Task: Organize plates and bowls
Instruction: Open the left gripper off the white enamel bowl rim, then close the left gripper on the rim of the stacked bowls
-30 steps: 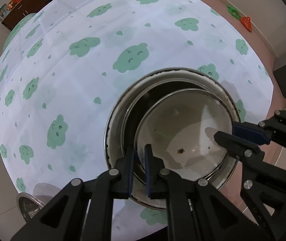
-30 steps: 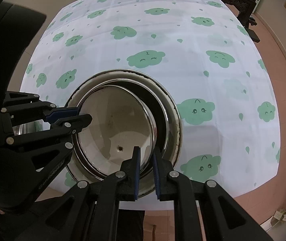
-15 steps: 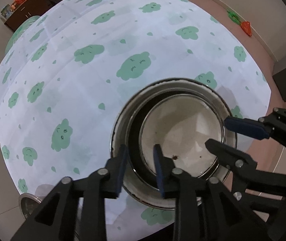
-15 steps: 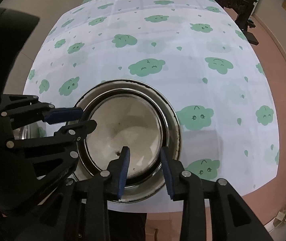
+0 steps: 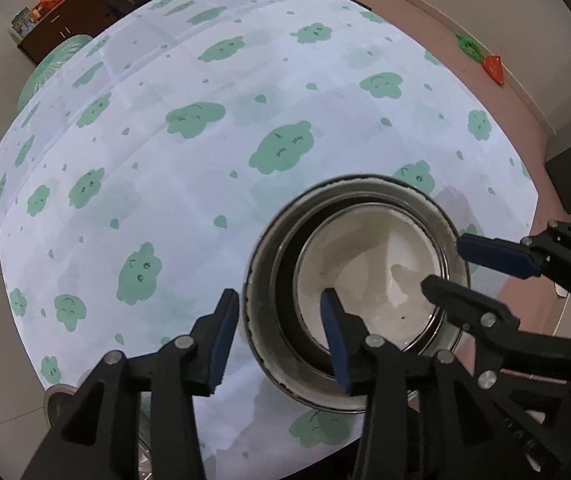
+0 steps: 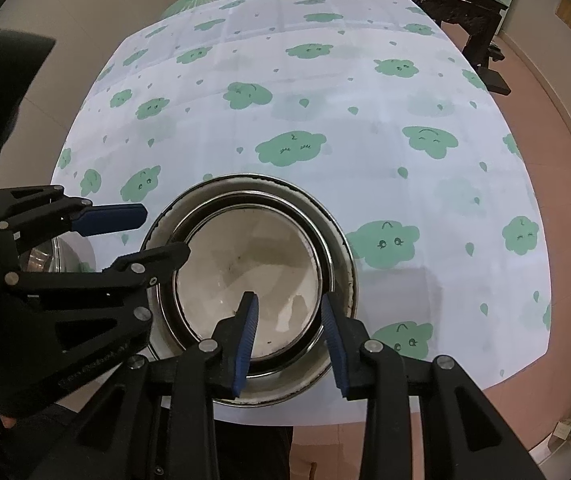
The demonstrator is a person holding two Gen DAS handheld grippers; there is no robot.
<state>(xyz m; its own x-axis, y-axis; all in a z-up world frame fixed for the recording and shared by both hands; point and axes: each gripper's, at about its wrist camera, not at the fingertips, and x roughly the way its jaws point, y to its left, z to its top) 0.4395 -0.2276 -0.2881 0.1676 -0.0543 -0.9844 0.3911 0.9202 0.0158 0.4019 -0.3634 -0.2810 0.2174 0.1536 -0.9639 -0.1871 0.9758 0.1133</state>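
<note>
On the cloud-printed tablecloth (image 5: 205, 184) sits a round steel bowl (image 5: 263, 344) with a smaller, pale-bottomed metal bowl (image 5: 369, 276) nested inside. The left gripper (image 5: 281, 330) and the right gripper (image 6: 289, 334) each straddle the rims, their ribbed blue pads having just been opening, released and gripping nothing.

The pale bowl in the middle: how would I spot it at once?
Find the tablecloth with green clouds; near its front edge stands a stack of steel bowls. The pale bowl is nested innermost, and its matte cream inside sets it apart from the shiny metal rims around it.
</note>
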